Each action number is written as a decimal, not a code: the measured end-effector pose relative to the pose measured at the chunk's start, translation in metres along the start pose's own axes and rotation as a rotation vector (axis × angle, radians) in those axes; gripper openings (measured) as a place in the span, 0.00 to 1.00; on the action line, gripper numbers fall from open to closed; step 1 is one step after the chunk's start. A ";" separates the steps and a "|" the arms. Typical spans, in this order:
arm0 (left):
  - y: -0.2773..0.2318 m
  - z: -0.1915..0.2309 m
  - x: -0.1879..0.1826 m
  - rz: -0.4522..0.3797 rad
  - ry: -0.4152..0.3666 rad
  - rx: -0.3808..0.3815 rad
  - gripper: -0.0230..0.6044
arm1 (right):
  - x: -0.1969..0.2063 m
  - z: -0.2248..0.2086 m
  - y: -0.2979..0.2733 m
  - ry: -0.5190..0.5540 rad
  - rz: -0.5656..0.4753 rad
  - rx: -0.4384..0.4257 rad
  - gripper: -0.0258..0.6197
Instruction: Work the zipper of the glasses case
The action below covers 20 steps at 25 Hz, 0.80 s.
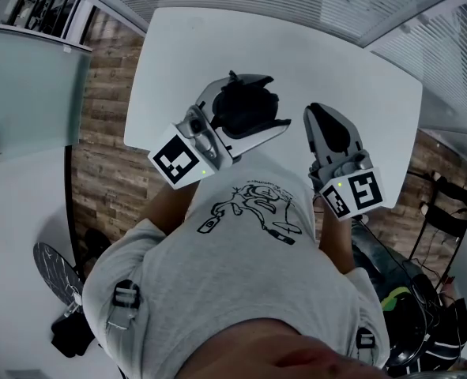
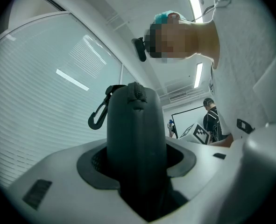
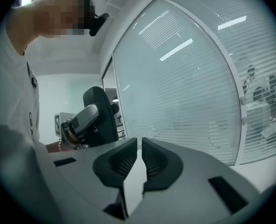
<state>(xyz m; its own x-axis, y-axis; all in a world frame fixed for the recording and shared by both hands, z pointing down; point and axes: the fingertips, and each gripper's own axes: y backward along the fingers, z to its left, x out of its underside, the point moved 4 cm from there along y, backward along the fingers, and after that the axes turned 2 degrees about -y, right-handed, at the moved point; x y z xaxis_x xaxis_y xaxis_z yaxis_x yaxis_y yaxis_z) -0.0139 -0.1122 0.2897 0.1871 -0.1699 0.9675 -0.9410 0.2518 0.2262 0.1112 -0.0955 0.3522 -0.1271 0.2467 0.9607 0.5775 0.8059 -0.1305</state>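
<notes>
Glasses case and both tools held in the air above the white table [image 1: 340, 65]. The left hand-held gripper [image 1: 257, 105] is clamped on the black glasses case [image 2: 135, 134], its pads pressing the case's two flanks, so that the case stands upright out of the jaws with a small snap hook [image 2: 97, 117] hanging at its upper left. What appears to be the zipper's end [image 2: 137, 96] sits at the top of the case, though the pull tab itself is too small to make out. The right hand-held gripper [image 3: 139, 146] stands well apart from the case, its jaws parted by only a narrow slit, with nothing between them. The step in hand is judged to be the approach to the zipper. To do it well, the left grip should stay firm and low on the case, leaving the seam free. The right jaws should come in edge-on to the tab, close fully on it, and then draw along the line of the seam rather than away from it, lest the tab slip out.
</notes>
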 end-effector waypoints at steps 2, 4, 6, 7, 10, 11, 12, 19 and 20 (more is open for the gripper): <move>0.001 0.005 0.005 0.026 0.008 -0.028 0.43 | -0.002 -0.001 0.001 0.017 -0.004 0.020 0.10; 0.004 0.008 0.009 0.044 0.015 -0.049 0.43 | -0.004 -0.002 0.003 0.036 -0.005 0.041 0.09; 0.005 0.010 0.012 0.064 0.018 -0.068 0.43 | -0.005 -0.003 0.005 0.056 -0.006 0.061 0.09; 0.006 0.011 0.013 0.073 0.018 -0.078 0.43 | -0.006 -0.003 0.006 0.065 -0.007 0.071 0.09; 0.005 0.014 0.018 0.100 0.016 -0.103 0.43 | -0.008 -0.008 0.009 0.093 -0.011 0.104 0.08; 0.004 0.014 0.020 0.113 0.014 -0.113 0.43 | -0.008 -0.009 0.010 0.101 -0.012 0.113 0.08; 0.004 0.015 0.022 0.128 0.013 -0.124 0.43 | -0.009 -0.010 0.012 0.108 -0.012 0.121 0.08; 0.009 0.025 0.032 0.171 0.036 -0.186 0.43 | -0.012 -0.017 0.014 0.123 -0.019 0.173 0.05; 0.011 0.025 0.034 0.177 0.035 -0.195 0.43 | -0.012 -0.018 0.016 0.124 -0.021 0.182 0.05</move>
<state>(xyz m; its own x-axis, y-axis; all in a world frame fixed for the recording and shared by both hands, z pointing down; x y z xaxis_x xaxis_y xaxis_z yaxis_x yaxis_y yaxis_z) -0.0248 -0.1393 0.3219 0.0368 -0.0749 0.9965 -0.8883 0.4544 0.0670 0.1361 -0.0956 0.3429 -0.0310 0.1703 0.9849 0.4196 0.8966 -0.1418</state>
